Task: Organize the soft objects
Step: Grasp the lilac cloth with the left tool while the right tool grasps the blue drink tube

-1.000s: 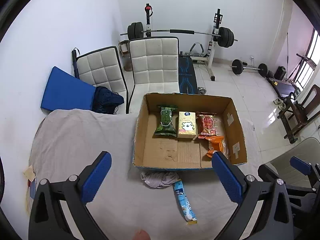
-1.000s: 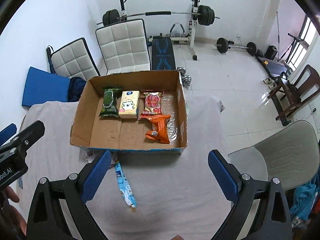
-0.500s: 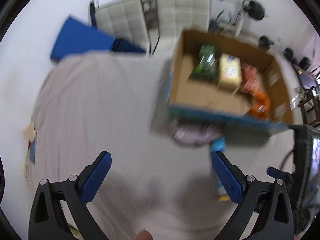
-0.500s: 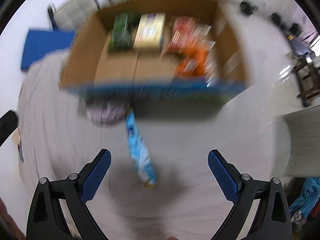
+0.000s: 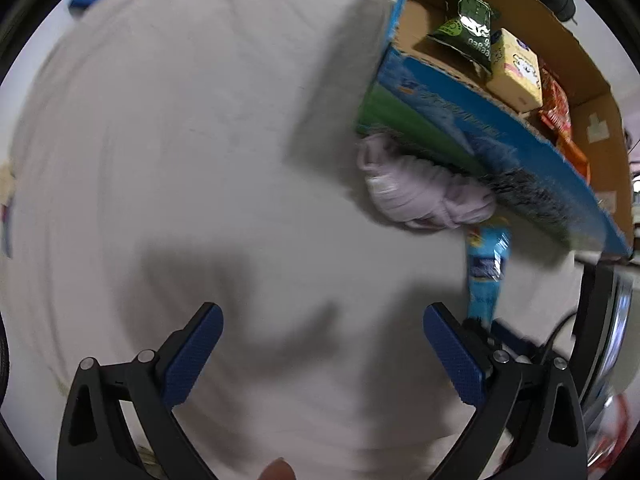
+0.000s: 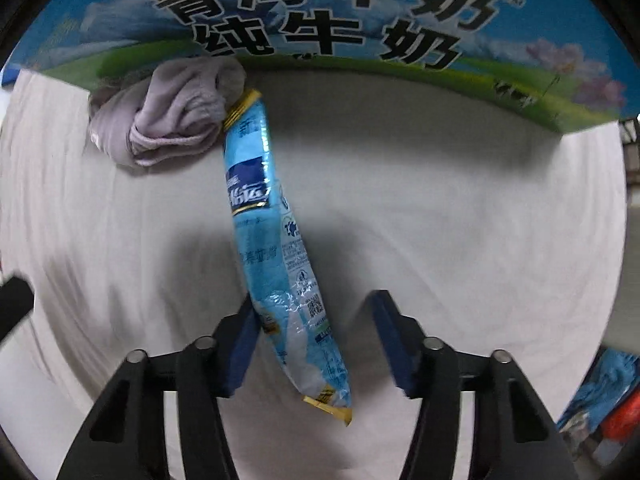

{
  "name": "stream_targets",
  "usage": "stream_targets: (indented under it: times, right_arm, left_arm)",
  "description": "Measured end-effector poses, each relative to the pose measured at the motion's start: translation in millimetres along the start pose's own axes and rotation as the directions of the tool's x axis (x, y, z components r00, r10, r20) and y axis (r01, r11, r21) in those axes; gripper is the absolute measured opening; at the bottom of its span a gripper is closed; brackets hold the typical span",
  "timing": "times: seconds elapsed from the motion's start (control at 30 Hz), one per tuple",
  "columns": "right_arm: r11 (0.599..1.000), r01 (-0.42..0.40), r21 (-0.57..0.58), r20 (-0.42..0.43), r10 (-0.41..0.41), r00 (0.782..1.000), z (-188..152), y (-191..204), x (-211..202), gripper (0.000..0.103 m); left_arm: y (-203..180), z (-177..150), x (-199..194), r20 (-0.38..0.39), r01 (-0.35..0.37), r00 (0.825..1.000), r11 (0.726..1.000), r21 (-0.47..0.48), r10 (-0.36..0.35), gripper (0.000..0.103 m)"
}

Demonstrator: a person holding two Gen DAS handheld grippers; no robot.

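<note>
A long light-blue snack packet (image 6: 276,240) lies on the grey cloth in front of the cardboard box (image 6: 320,20). My right gripper (image 6: 316,320) is open and low over the cloth, its jaws on either side of the packet's near end; the left pad touches the packet. A crumpled lilac cloth (image 6: 168,120) lies against the box front at the packet's far end. In the left wrist view the lilac cloth (image 5: 420,188) and the packet (image 5: 486,276) lie ahead and to the right. My left gripper (image 5: 324,344) is open and empty above bare cloth.
The box (image 5: 480,120) holds a green bag (image 5: 468,28), a yellow pack (image 5: 516,72) and red and orange packets (image 5: 560,120). The grey cloth (image 5: 180,140) covers the table. The other gripper's black body (image 5: 600,320) stands at the right edge.
Both grippers have dropped from high above the table to just over the cloth. The right gripper has come down around the blue packet's near end and its jaws have narrowed.
</note>
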State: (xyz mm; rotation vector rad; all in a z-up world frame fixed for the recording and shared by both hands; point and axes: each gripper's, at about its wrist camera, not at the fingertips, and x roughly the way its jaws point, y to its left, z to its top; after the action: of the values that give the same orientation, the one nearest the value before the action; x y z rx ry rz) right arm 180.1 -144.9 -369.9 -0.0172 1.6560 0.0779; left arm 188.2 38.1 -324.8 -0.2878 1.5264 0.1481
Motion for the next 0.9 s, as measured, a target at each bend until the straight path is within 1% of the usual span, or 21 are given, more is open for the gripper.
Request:
stream_targets:
  times: [0.07,0.13,0.17,0.23,0.33,0.37,0.47,0.6,0.63,0.67,0.73,0.77,0.87,0.9]
  right_arm:
    - [1.0,0.014,0.022,-0.001,-0.013,1.0,-2,-10,-2,0.022]
    - [0.998,0.009,0.06,0.002,-0.01,1.0,-5,-28,-7,0.02]
    - [0.997,0.01,0.082,0.005,-0.01,1.0,-7,-38,-10,0.02]
    - [0.993,0.025,0.114,0.015,-0.027,1.0,-10,-55,-16,0.02]
    - [0.986,0.053,0.156,0.021,-0.057,0.998,-17,-81,-22,0.02]
    - [0.984,0.058,0.166,0.022,-0.062,0.998,-19,-87,-23,0.02]
    - [0.978,0.103,0.179,0.028,-0.11,0.994,-28,-105,-23,0.02]
    - [0.975,0.136,0.178,0.031,-0.143,0.989,-35,-115,-23,0.02]
    - [0.974,0.143,0.175,0.031,-0.151,0.988,-36,-116,-23,0.02]
    - [0.974,0.148,0.171,0.031,-0.155,0.987,-36,-116,-22,0.02]
    - [0.974,0.156,0.165,0.03,-0.163,0.986,-38,-116,-23,0.02]
    - [0.974,0.158,0.161,0.03,-0.164,0.986,-38,-117,-23,0.02]
    - [0.975,0.168,0.146,0.028,-0.174,0.984,-38,-106,-27,0.02]
    - [0.976,0.165,0.143,0.028,-0.17,0.985,-38,-102,-29,0.02]
  left_arm:
    - [-5,4,6,-0.018,0.06,0.998,0.997,-0.038,-0.061,0.103]
    - [-13,8,13,-0.033,0.116,0.992,0.991,-0.072,-0.119,0.103]
    - [-17,10,16,-0.038,0.133,0.99,0.988,-0.084,-0.136,0.103]
    - [-25,16,25,-0.042,0.188,0.98,0.975,-0.12,-0.195,0.103]
    - [-36,25,38,-0.021,0.244,0.968,0.953,-0.18,-0.252,0.103]
    - [-39,28,42,-0.007,0.253,0.966,0.947,-0.198,-0.26,0.103]
    - [-48,42,55,0.022,0.273,0.961,0.929,-0.25,-0.277,0.103]
    - [-56,50,70,0.033,0.259,0.965,0.926,-0.276,-0.26,0.102]
    - [-58,51,72,0.043,0.248,0.968,0.93,-0.27,-0.246,0.092]
    - [-59,52,74,0.049,0.24,0.971,0.934,-0.263,-0.235,0.076]
    - [-61,51,77,0.051,0.246,0.969,0.936,-0.251,-0.241,0.057]
    - [-61,51,76,0.065,0.248,0.969,0.939,-0.239,-0.239,0.046]
    - [-60,43,74,0.053,0.258,0.966,0.946,-0.197,-0.252,0.028]
    - [-58,39,72,0.048,0.255,0.967,0.949,-0.186,-0.25,0.026]
